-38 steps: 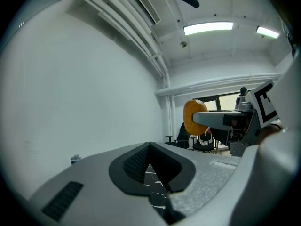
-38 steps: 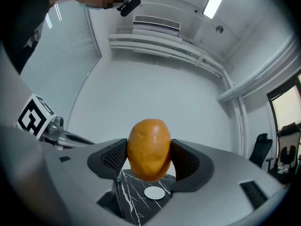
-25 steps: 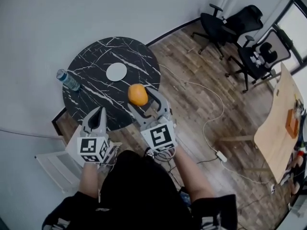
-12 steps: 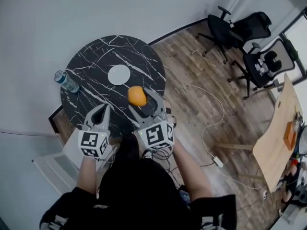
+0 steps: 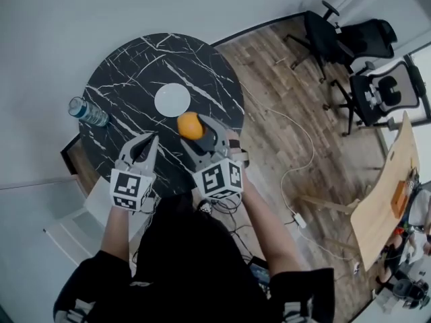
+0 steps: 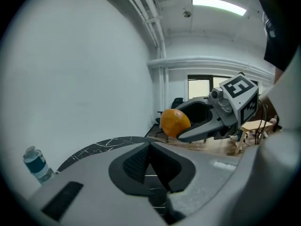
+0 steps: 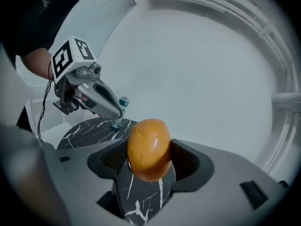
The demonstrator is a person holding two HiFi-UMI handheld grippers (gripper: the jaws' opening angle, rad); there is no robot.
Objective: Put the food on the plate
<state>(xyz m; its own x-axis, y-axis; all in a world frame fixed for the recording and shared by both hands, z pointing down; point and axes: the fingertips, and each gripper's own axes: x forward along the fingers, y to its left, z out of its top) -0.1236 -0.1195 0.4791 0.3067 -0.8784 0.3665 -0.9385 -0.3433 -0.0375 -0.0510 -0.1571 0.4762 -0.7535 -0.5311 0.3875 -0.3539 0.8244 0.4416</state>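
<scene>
An orange bun-like food piece (image 5: 190,125) (image 7: 148,149) (image 6: 175,121) is held above the round black marble table (image 5: 128,79), with my right gripper (image 5: 194,132) (image 7: 149,160) shut on it. A small white plate (image 5: 172,99) lies on the table just beyond the food. My left gripper (image 5: 145,142) (image 6: 150,160) hovers over the table's near edge to the left of the right one; its jaws are shut and nothing is between them.
A plastic water bottle (image 5: 86,111) (image 6: 36,164) (image 7: 120,111) stands at the table's left edge. White walls close in behind the table. Office chairs (image 5: 350,39) stand on the wooden floor at the far right, a wooden table (image 5: 384,207) at the right, cables on the floor.
The right gripper has carried the food forward over the table, closer to the white plate. The left gripper has also shifted forward a little, still shut.
</scene>
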